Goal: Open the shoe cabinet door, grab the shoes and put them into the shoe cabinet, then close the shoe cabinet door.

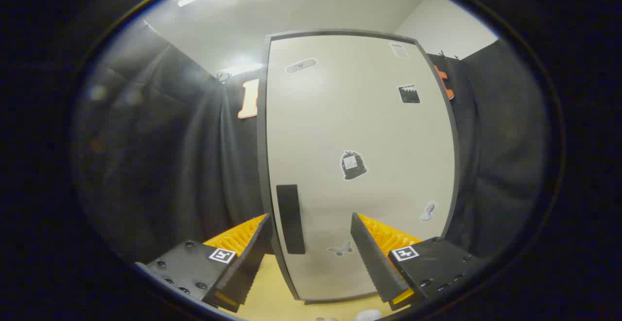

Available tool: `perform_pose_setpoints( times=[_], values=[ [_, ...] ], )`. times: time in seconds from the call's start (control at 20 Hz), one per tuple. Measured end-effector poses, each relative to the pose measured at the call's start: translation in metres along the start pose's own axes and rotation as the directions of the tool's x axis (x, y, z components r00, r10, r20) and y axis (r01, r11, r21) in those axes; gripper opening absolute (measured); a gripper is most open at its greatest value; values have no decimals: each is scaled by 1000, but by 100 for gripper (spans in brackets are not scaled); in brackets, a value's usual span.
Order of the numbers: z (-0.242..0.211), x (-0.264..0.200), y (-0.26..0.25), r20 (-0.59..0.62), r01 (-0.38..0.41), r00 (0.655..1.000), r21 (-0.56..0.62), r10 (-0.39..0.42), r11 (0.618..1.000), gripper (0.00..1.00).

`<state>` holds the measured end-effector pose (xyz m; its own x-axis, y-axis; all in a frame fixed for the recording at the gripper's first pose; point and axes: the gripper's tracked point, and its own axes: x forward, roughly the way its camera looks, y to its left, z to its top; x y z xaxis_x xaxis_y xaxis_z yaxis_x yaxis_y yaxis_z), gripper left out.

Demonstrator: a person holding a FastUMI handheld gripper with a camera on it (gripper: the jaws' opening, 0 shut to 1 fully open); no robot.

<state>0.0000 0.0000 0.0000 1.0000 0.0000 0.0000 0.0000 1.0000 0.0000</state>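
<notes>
My gripper is released, its two fingers spread wide with nothing between the pads; they sit at the bottom of the frame, the shoe cabinet standing just ahead of them, and I cannot tell whether either tip touches it. The cabinet fills the centre of the frame as a tall pale box with a dark edge; its door is closed, so whatever it holds is hidden from me. A black handle, a narrow upright bar, sits low on the door's left side, in the lower middle of the frame, just beyond my left finger; my right finger lies in front of the door's lower part. Small stickers dot the door; their pictures are too small to make out. The wooden floor shows between my fingers; at the very bottom edge of the frame a pale rounded shape is cut off, perhaps one of the shoes, though I cannot say for sure. Dark cloth hangs either side of the cabinet.
</notes>
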Motion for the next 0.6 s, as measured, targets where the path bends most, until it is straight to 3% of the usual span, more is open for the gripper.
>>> perform_pose_setpoints(
  times=[0.25,0.6],
  values=[
    [15,-39,-40,22,75,997,-13,-75,997,100],
    [15,-59,-60,9,84,996,-14,-84,996,100]
  ],
)
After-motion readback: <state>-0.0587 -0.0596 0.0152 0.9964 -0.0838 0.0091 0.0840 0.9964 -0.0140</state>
